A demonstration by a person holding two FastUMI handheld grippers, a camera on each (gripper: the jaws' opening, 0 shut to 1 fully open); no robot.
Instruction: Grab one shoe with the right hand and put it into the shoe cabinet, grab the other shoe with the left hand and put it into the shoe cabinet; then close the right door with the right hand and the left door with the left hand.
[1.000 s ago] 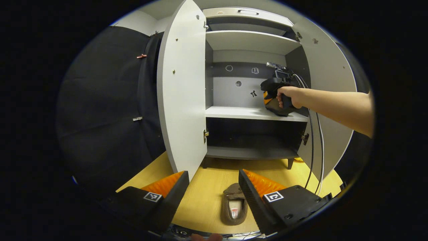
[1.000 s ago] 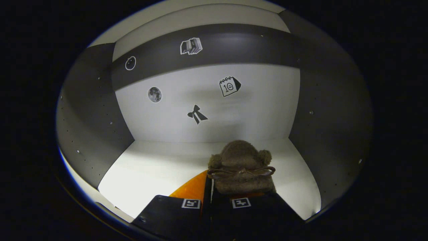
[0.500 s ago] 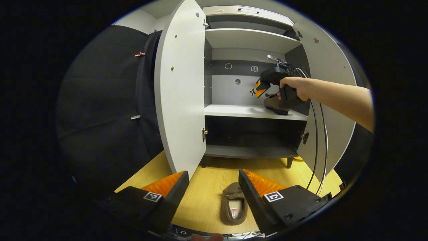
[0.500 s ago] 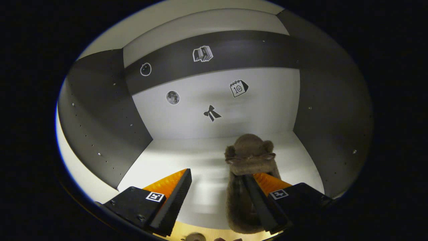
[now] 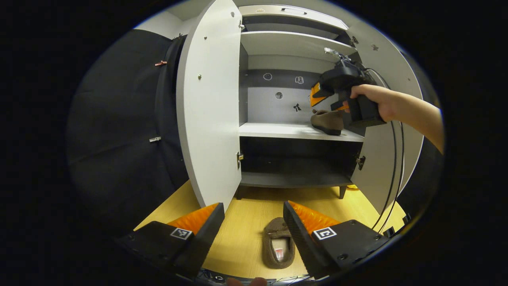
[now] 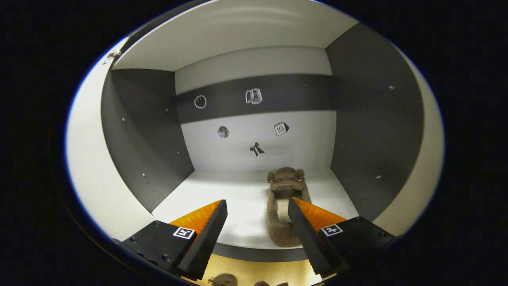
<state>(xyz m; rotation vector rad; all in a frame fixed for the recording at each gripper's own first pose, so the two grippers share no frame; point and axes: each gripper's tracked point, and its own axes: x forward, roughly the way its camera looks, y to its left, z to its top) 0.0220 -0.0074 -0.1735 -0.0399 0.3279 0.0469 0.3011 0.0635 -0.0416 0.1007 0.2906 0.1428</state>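
Brown fuzzy slipper-type shoe (image 6: pixel 282 206), one of two: it lies on the pale middle shelf (image 6: pixel 222 206) of the grey shoe cabinet (image 5: pixel 295 43), right of centre, toe toward the far wall. Placement judged done.

Right tool (image 6: pixel 257 230): fingers spread wide, gripping nothing, set at the shelf's near edge with the shelved shoe showing between them; apart from it, as far as can be told. In the left gripper view it hangs before the shelf's right end, held by a hand (image 5: pixel 375 99).

Second brown fuzzy shoe (image 5: pixel 278 244): on the yellow wooden floor (image 5: pixel 242 234) in front of the cabinet, opening upward. Not yet picked up.

Left tool (image 5: pixel 254 230): fingers wide apart, empty, poised above the floor with that shoe between them, farther off.

Doors, two: white left door (image 5: pixel 210 115) and right door (image 5: pixel 391 67), both standing open.

Count: shoes two, tools two, doors two, shelves three in sight.

Outstanding, by judgement: left-hand pickup and placement, then both door closings, right first.
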